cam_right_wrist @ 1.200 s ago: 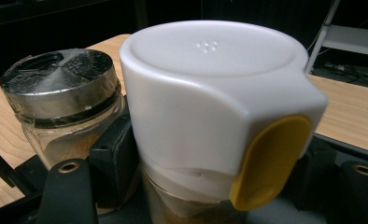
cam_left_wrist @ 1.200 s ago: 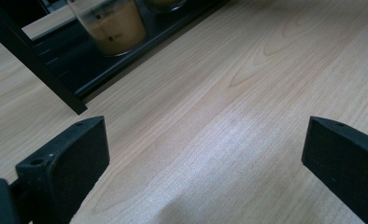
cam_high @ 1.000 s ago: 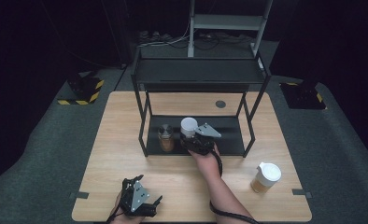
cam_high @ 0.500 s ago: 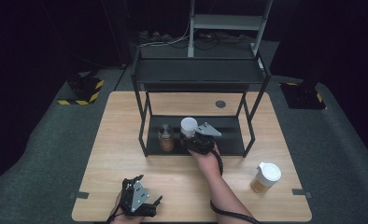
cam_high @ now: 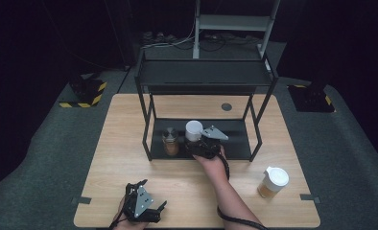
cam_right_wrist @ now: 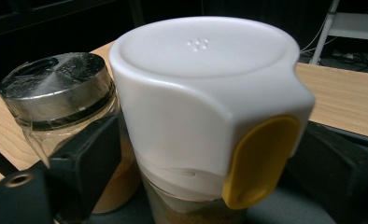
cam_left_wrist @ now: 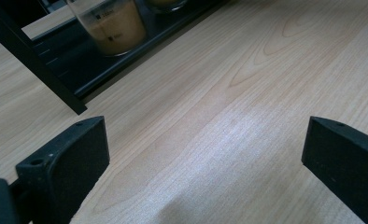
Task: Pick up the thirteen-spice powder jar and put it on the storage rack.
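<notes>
We see a jar with a white lid (cam_right_wrist: 205, 93) standing on the bottom shelf of a black rack (cam_high: 235, 132). The lid has a yellow tab on its side, and there is something brown and powdery inside the jar. In the high view the jar (cam_high: 193, 130) sits near the middle of that shelf.

The right hand-held gripper (cam_high: 202, 145) reaches in from the front of the rack. Its two black jaws stand on each side of the jar, just below the lid. The jaws have just been opening, with the jar between them. We cannot see them pressing on the jar now.

Just beside this jar stands a glass jar with a shiny metal lid (cam_right_wrist: 56, 88). It holds brown stuff too. In the high view it (cam_high: 170, 140) is to the left of the white-lidded jar, on the same shelf.

The rack stands on a light wooden counter (cam_high: 129, 124). Another jar with a white lid (cam_high: 273, 182) stands alone on the counter, well apart from the rack, toward the right corner.

The left hand-held gripper (cam_high: 141, 208) rests near the front edge of the counter. Its jaws are wide apart with only bare wood between them.
</notes>
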`<control>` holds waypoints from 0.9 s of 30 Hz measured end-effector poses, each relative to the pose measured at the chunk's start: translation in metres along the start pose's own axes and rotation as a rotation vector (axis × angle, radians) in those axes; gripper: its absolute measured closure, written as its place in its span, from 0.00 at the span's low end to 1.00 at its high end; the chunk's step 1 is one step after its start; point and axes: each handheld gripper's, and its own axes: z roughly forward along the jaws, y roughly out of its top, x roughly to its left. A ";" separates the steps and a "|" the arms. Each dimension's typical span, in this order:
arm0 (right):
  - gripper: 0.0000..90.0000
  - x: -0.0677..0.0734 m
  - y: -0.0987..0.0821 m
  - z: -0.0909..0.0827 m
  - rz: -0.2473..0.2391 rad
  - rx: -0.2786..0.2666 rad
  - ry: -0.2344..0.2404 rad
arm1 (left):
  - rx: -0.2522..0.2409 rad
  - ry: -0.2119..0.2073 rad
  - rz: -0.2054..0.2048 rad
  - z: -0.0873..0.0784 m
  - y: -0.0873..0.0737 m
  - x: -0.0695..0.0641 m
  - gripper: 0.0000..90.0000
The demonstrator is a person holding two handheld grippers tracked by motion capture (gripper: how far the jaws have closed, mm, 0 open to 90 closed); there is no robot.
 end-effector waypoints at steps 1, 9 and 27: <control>0.10 0.000 0.000 0.000 0.000 0.000 0.000 | 0.000 0.000 0.000 0.000 0.000 0.000 0.01; 0.01 0.001 0.001 -0.005 0.008 -0.007 0.002 | 0.000 0.000 0.001 0.000 0.000 0.000 0.01; 0.00 0.006 -0.004 -0.035 -0.030 -0.033 0.000 | 0.008 -0.003 0.009 0.001 0.002 -0.001 0.01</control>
